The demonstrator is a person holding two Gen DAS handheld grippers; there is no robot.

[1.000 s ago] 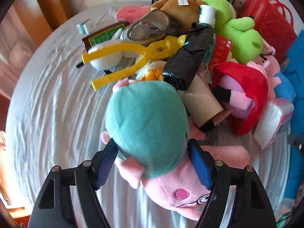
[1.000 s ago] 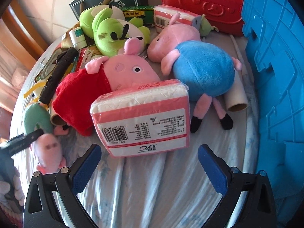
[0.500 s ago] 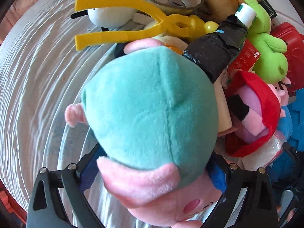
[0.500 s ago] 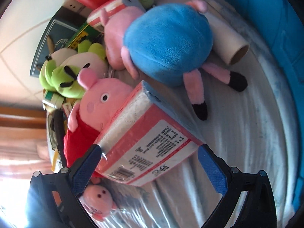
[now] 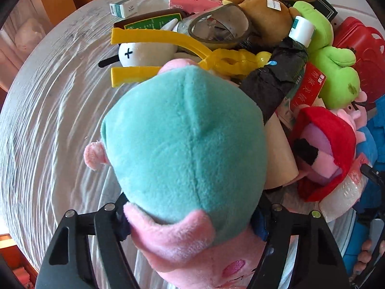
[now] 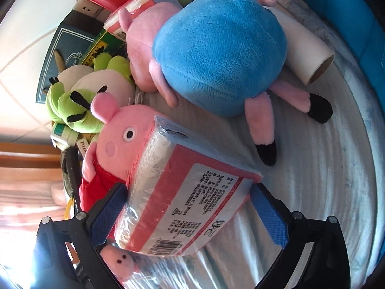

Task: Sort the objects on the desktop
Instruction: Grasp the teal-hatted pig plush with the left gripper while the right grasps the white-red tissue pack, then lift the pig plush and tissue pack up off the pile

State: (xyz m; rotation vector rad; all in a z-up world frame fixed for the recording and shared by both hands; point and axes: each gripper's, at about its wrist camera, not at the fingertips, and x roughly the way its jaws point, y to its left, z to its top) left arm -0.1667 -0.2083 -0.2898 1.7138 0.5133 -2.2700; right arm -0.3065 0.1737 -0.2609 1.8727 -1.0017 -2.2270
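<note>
My left gripper (image 5: 190, 219) is shut on a pink pig plush in a teal dress (image 5: 185, 139), held above the table; its pink head (image 6: 118, 262) shows low in the right wrist view. My right gripper (image 6: 190, 212) has closed around a red-and-white tissue pack (image 6: 182, 204); both pads touch its sides. The pack leans on a pink pig plush in a red dress (image 6: 120, 139). A pig plush in a blue top (image 6: 216, 55) lies behind it.
A pile fills the table's far side: yellow plastic tongs (image 5: 168, 55), a black folded umbrella (image 5: 272, 84), a green frog plush (image 5: 332, 72), a brown bear plush (image 5: 264, 16), a cardboard tube (image 6: 310, 55), a red case (image 5: 365, 50). A blue bin (image 6: 349, 12) stands at the right.
My left gripper has lifted the teal-dressed pig off the table. My right gripper tilted, moved in on the tissue pack and closed onto it.
</note>
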